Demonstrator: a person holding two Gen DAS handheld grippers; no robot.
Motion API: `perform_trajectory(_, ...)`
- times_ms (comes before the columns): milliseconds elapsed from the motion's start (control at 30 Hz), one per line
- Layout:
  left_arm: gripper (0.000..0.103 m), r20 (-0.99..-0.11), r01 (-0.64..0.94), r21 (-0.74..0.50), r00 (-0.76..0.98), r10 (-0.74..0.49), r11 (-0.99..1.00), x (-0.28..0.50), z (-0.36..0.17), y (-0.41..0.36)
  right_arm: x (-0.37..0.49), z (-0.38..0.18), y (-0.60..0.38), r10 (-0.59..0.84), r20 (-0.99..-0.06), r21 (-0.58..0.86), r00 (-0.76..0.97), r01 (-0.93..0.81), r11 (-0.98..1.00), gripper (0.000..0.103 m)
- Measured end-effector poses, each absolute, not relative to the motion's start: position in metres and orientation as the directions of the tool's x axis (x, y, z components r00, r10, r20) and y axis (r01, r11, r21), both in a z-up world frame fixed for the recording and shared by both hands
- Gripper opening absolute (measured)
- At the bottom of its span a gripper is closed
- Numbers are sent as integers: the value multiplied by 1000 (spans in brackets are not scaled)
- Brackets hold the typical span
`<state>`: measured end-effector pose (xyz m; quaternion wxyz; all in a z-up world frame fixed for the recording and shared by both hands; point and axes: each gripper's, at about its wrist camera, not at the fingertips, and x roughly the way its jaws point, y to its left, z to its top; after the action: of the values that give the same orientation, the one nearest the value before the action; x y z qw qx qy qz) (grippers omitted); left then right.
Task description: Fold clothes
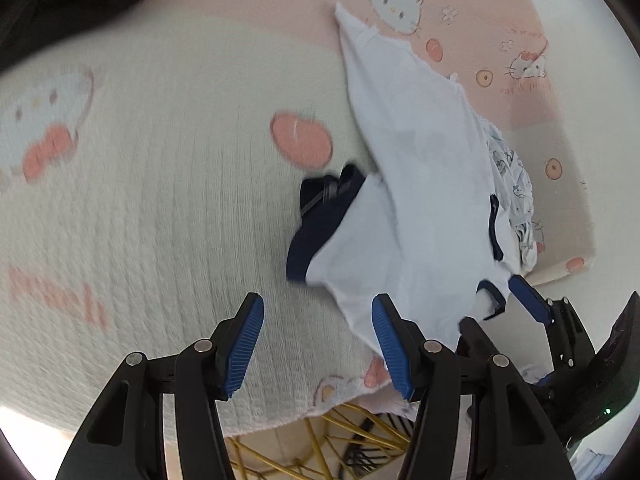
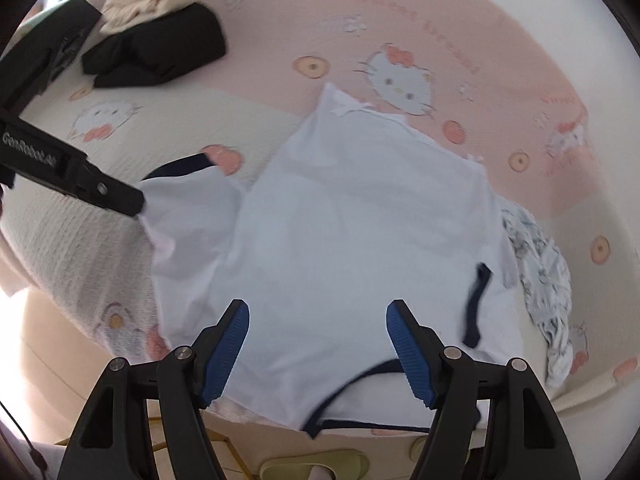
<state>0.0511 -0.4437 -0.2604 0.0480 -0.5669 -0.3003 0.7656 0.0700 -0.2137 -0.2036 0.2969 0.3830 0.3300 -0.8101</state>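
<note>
shirt (image 2: 352,232) spread mid-frame, partly folded | left gripper (image 1: 318,344), right gripper (image 2: 318,344) both gaping, empty | next: pinch an edge

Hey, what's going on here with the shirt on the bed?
A person is folding clothes with two handheld grippers. A white T-shirt with navy trim lies spread on a pink cartoon-print blanket. Both the left gripper and the right gripper are open, near the shirt's edge. A black folded garment sits further back.

l gripper (image 1: 318,340): black frame, ribbed blue pads, silver pins | r gripper (image 2: 318,346): same, prob identical
</note>
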Motion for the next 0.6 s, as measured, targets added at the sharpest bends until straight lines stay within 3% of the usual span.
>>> perform_trajectory(233, 61, -770, 279, -611, -427, 474, -741, 56, -272, -442, 100, -218, -237, -216, -834, -352, -507, 792, -499, 71)
perform_trajectory(300, 76, -746, 279, -638, -455, 486, -718, 58, -274, -442, 105, -223, -239, -203, -842, -359, -500, 800, -481, 71)
perform_trajectory(500, 101, -703, 247, -678, -493, 513, -692, 55, -277, -435, 107, -235, -238, -143, -844, -410, -518, 793, -450, 71)
perform_trajectory(600, 103, -722, 257, -652, -495, 483, -713, 53, -278, -428, 105, -234, -238, -143, -842, -412, -521, 791, -452, 71)
